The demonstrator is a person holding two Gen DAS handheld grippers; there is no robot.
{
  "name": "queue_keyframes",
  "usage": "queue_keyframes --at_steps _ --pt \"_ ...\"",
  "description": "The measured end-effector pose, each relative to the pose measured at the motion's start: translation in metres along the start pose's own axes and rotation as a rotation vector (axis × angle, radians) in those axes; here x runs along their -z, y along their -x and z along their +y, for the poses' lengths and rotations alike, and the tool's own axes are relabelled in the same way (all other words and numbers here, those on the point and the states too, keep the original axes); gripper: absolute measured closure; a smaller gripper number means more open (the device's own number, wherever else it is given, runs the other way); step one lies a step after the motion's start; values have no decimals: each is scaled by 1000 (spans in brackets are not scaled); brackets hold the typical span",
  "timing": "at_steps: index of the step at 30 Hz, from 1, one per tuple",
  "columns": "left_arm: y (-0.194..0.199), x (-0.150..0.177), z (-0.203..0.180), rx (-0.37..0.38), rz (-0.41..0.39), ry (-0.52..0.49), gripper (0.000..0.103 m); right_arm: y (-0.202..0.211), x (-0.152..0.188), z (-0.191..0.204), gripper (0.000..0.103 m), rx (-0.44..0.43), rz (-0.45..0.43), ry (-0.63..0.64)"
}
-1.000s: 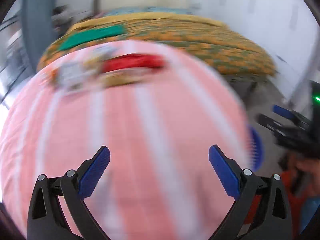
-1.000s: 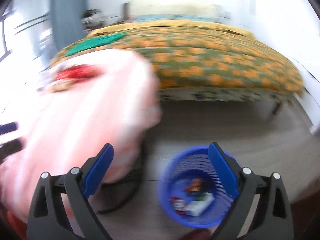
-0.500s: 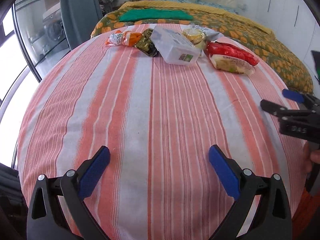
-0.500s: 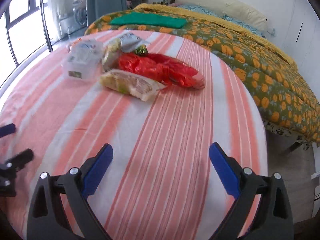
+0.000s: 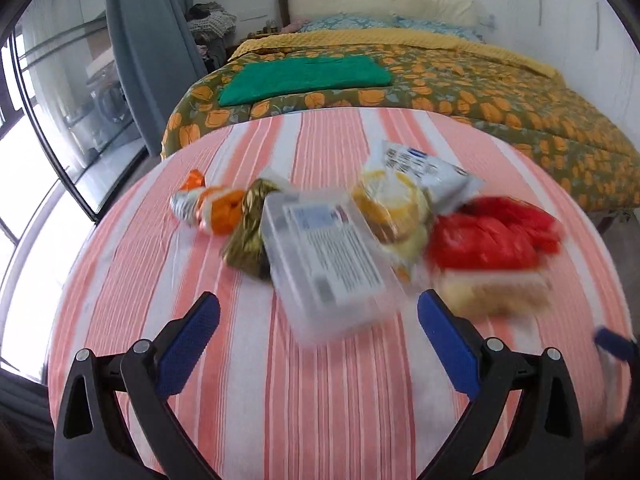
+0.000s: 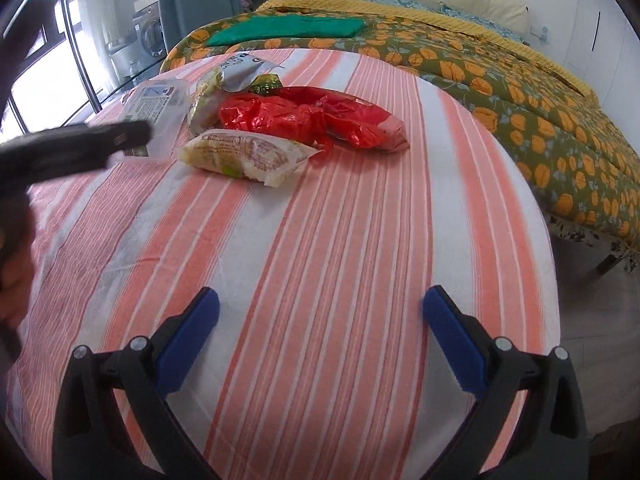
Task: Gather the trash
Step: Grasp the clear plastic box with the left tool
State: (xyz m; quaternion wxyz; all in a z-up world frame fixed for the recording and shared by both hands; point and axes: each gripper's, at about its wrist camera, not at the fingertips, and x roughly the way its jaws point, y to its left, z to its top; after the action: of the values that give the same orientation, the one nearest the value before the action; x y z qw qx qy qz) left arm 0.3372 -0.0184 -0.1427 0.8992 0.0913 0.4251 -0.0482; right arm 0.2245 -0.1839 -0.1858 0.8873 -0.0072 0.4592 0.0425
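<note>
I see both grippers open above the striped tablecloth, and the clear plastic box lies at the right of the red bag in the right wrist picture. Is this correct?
Not quite. In the right wrist view the clear plastic box lies to the left of the red bag, not to the right. The rest holds: the left gripper and the right gripper are both open above the striped tablecloth, with nothing between their jaws.

Bright daylight, coming from the window [image 5: 48, 128] at 9 o'clock, blown out white at its lower panes in both views. Soft, faint shadows under the wrappers. Left wrist view: motion blur on the clear box [image 5: 324, 260] and red bag [image 5: 492, 236]; bed [image 5: 440, 80] at 12 sharper. Right wrist view mostly sharp, left gripper [image 6: 72, 148] at 9 blurred. Strong fisheye bending, dark corner vignette.
</note>
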Motion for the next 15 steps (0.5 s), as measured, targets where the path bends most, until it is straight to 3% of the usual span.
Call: queue_keyframes --at_steps 4,6,10,15 --pt "-25 -15 -4 -40 51 18 9 1 0 0 5 -1 0 0" --pt "-28 -16 -4 -18 62 12 28 1 0 0 5 -2 0 -1" --pt "-13 -8 -1 12 38 -15 28 1 0 0 5 -2 0 -1" --pt "35 34 19 145 33 5 28 1 0 0 5 -2 0 -1"
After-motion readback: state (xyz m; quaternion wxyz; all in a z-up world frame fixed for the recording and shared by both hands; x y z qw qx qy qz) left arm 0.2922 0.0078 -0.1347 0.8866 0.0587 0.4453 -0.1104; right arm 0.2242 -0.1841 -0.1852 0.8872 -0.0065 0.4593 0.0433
